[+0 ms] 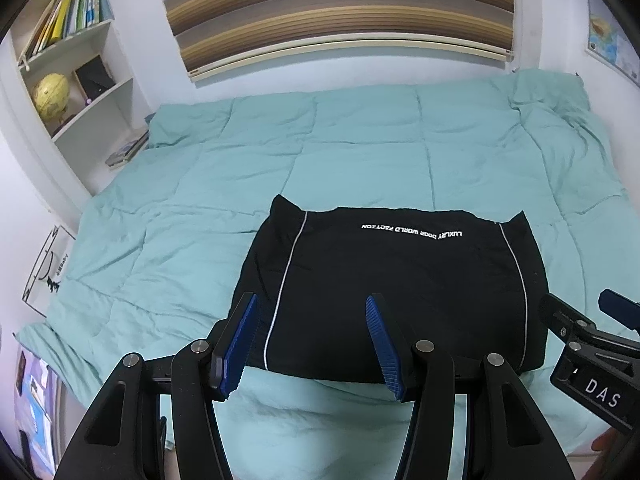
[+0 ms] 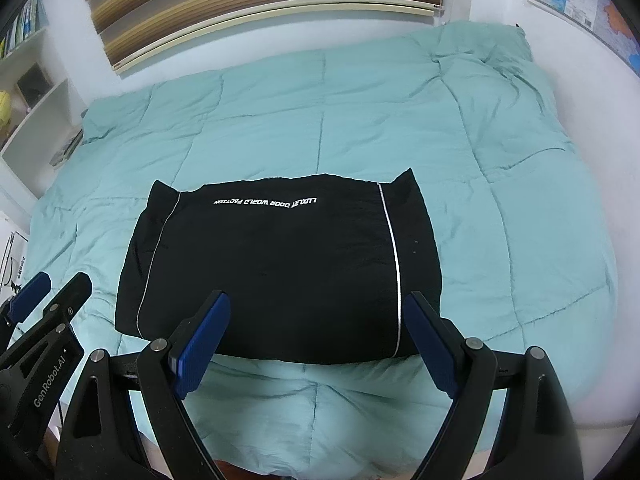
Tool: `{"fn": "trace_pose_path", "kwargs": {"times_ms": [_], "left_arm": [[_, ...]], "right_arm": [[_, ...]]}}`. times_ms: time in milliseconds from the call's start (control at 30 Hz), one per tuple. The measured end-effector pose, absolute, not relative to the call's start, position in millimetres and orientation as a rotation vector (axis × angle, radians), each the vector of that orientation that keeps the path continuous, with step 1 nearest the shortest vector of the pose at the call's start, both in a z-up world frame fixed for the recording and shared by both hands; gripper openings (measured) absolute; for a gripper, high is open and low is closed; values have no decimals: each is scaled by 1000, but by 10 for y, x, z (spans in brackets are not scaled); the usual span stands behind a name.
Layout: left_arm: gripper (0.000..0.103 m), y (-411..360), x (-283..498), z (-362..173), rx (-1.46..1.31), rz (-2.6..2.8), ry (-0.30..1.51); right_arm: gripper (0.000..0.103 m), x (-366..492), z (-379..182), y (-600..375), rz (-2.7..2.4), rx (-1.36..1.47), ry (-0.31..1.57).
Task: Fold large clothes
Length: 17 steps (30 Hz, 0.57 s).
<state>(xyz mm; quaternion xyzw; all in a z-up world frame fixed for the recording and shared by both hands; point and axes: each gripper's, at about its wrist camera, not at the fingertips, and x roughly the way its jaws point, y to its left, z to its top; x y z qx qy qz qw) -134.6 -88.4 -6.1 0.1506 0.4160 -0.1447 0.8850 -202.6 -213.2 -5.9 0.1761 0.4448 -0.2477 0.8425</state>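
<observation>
A black garment [image 1: 400, 292] with white piping and white lettering lies folded into a flat rectangle on the teal quilt [image 1: 360, 148]; it also shows in the right wrist view [image 2: 280, 268]. My left gripper [image 1: 312, 340] is open and empty, held above the garment's near left edge. My right gripper [image 2: 320, 340] is open and empty, held above the garment's near right edge. The right gripper also shows at the right edge of the left wrist view [image 1: 580, 320], and the left gripper shows at the left edge of the right wrist view [image 2: 48, 292].
The quilt [image 2: 400, 120] covers a bed. A white bookshelf [image 1: 80, 80] with books and a yellow globe [image 1: 52, 96] stands at the left. A striped blind [image 1: 332, 12] hangs on the far wall. A map [image 2: 588, 0] hangs at the right.
</observation>
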Motion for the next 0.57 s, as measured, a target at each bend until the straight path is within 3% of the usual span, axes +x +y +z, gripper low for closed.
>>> {"fn": "trace_pose_path", "kwargs": {"times_ms": [567], "left_arm": [[57, -781, -1149, -22, 331, -244, 807]], "right_arm": [[89, -1862, -135, -2075, -512, 361, 977]]}}
